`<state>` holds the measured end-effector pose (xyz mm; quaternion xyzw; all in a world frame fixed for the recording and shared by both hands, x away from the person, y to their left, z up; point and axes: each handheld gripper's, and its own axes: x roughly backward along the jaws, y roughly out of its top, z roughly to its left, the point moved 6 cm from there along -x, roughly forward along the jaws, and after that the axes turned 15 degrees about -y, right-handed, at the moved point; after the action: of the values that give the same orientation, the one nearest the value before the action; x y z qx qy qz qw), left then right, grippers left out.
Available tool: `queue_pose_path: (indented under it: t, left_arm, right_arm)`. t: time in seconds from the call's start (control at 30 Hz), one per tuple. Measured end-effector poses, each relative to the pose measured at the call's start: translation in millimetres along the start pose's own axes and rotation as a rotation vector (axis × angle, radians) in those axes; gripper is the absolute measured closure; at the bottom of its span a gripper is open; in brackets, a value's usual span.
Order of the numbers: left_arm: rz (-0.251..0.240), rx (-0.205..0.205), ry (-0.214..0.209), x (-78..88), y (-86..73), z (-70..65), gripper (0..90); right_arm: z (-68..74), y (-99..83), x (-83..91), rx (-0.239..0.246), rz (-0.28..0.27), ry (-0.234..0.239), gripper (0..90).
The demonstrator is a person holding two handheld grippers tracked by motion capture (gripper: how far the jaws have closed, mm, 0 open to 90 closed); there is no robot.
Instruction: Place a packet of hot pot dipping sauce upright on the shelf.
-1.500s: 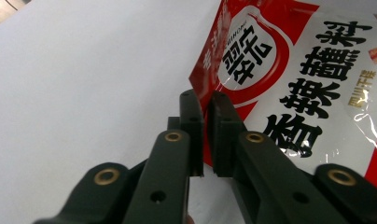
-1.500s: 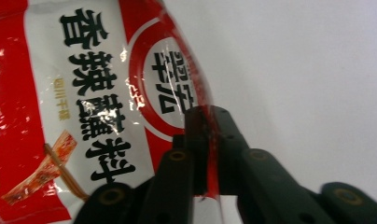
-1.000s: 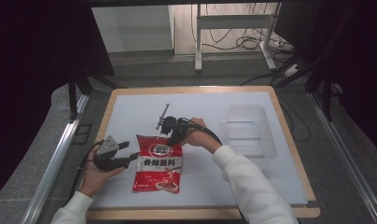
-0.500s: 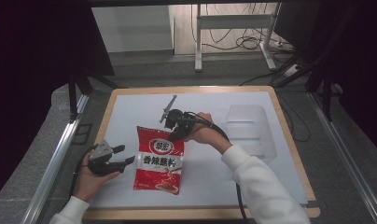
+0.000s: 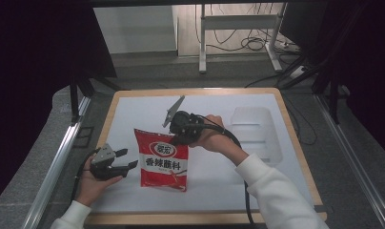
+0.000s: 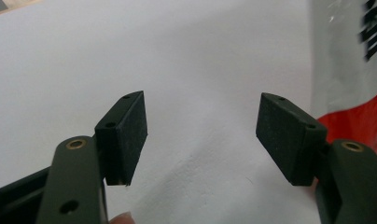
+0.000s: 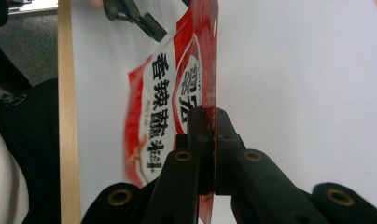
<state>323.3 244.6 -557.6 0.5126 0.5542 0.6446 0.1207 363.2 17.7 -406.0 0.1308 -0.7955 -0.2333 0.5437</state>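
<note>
The right tongs (image 5: 177, 138) are clamped on the top edge of the red bag (image 5: 163, 161); in the right gripper view the two jaws press flat on the thin seam, with the bag (image 7: 163, 112) hanging away from them toward the table's wooden rim (image 7: 67, 116). In the high view the bag stands tilted on the white table (image 5: 219, 181), its top corner lifted at the tongs, its bottom edge resting on the surface near the front.

The left tongs (image 5: 125, 159) stand wide, just beside the bag's left edge but apart from it. Their jaws have just been opening, and nothing lies between them: the left gripper view shows bare white table between the two pads (image 6: 130, 135), with the bag's silver and red side (image 6: 350, 70) off past the right-hand jaw.

Room to move: the table is bare left of the bag up to the left rim, and bare behind the right tongs to the far rim. To the right lies a clear tray (image 5: 255, 131), near the right hand (image 5: 214, 138) and well apart from the bag. The front strip between the bag's bottom edge and the near rim is narrow. The right sleeve (image 5: 271, 195) crosses the front right part of the table.
</note>
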Motion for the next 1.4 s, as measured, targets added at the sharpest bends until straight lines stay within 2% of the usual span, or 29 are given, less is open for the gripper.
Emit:
queue_pose_path:
  t: [0.1,0.3,0.57,0.8,1.13,1.4]
  left_arm:
    - [-0.003,0.001,-0.004,-0.8,0.2,-1.1,32.9]
    - [0.007,-0.006,-0.007,-1.8,-0.7,-1.1,32.7]
    - [0.018,-0.011,-0.015,-3.3,-1.5,-1.9,32.7]
    - [0.025,-0.009,-0.023,-5.6,-2.2,-3.1,32.6]
    - [0.044,-0.013,-0.024,-7.3,-3.4,-3.3,32.5]
    - [0.051,-0.013,-0.026,-8.6,-4.0,-3.5,32.5]
  right_arm:
    - [0.5,5.1,13.8,0.011,-0.019,-0.019,88.7]
    - [-3.6,7.4,26.5,0.018,-0.028,-0.045,88.8]
    - [-19.2,4.3,41.4,-0.002,-0.037,-0.089,88.8]
    - [-32.6,-6.6,53.4,-0.035,-0.034,-0.123,88.8]
    - [-47.9,-21.5,60.6,-0.07,-0.003,-0.163,88.9]
    - [-68.0,-37.6,72.3,-0.125,0.012,-0.206,88.9]
